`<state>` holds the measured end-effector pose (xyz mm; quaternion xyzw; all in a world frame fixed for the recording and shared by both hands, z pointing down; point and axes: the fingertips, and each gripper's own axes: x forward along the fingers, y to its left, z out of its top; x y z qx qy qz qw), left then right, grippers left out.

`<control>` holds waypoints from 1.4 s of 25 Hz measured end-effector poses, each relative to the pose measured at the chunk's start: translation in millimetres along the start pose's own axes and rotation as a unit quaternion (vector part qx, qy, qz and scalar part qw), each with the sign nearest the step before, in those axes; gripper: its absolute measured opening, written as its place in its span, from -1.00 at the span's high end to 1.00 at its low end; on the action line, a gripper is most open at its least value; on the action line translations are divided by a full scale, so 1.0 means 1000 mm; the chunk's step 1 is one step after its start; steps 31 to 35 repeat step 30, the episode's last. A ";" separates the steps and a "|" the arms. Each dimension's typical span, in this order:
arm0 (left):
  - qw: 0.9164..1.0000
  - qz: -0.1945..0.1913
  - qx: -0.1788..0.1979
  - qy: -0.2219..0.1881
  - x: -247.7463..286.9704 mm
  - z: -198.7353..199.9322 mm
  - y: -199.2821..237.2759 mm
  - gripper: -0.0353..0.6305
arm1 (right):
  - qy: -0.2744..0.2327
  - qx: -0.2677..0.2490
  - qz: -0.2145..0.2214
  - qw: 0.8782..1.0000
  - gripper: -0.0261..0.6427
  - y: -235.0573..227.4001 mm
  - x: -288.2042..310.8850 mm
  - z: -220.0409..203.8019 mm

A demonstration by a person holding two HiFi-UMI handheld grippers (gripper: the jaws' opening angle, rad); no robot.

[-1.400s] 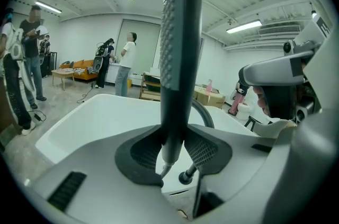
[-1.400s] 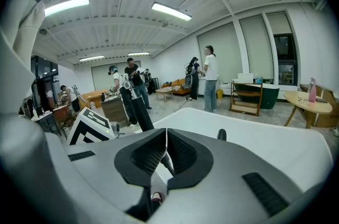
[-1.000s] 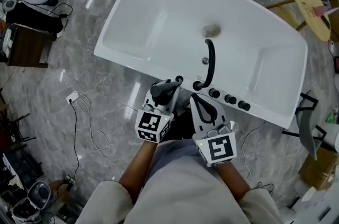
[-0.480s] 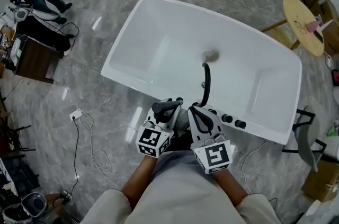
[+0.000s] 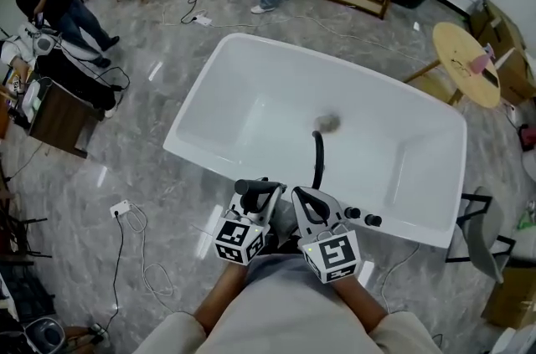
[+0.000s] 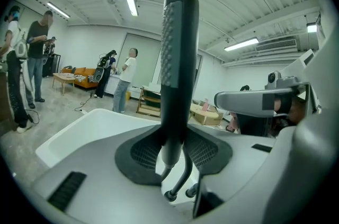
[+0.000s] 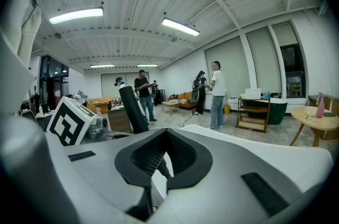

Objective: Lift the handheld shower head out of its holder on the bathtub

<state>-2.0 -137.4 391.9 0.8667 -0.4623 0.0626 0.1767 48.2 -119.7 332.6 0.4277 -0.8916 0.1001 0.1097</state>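
- My left gripper (image 6: 175, 146) had its jaws clamped on the shower head (image 6: 179, 59), one pad on each side of the lower handle. The handle stood upright between them, its dotted face toward the top.
- A hose (image 6: 184, 178) ran from the foot of the handle down to a fitting on the rim of the tub (image 5: 268, 118). From that I judged the head was already out of its holder and hanging just above the near rim. I could not pick out the holder itself.
- My right gripper (image 7: 164, 157) had its jaws drawn together at the tips and held nothing. It sat just beside the left one, on the side of the knobs (image 5: 353, 212).
- To do the lift well, I judged I should hold the handle upright and go straight up, so that its foot came away without scraping the rim. The clamp needed to be firm, since a round handle could twist in the pads.
- I would also watch the hose. It bent sharply under the handle, and a sideways pull could snag it on the fitting or tip the head over.
- The right gripper had no part in the grip. I judged it best placed clear of the hose, yet near enough to steady the head if it slipped.
- Both forearms, in pale sleeves, reached forward from the bottom of the head view, close together. The grippers were side by side, pointing across the tub and tipped only slightly down.
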 end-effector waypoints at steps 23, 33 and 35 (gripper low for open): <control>0.998 -0.003 -0.049 -0.031 -0.013 0.029 0.009 0.48 | -0.003 -0.020 -0.005 1.000 0.87 0.008 0.005 0.011; 0.998 -0.007 -0.056 -0.026 -0.013 0.024 0.010 0.48 | -0.014 -0.028 -0.004 1.000 0.87 0.011 0.007 0.015; 0.998 -0.007 -0.056 -0.026 -0.013 0.024 0.010 0.48 | -0.014 -0.028 -0.004 1.000 0.87 0.011 0.007 0.015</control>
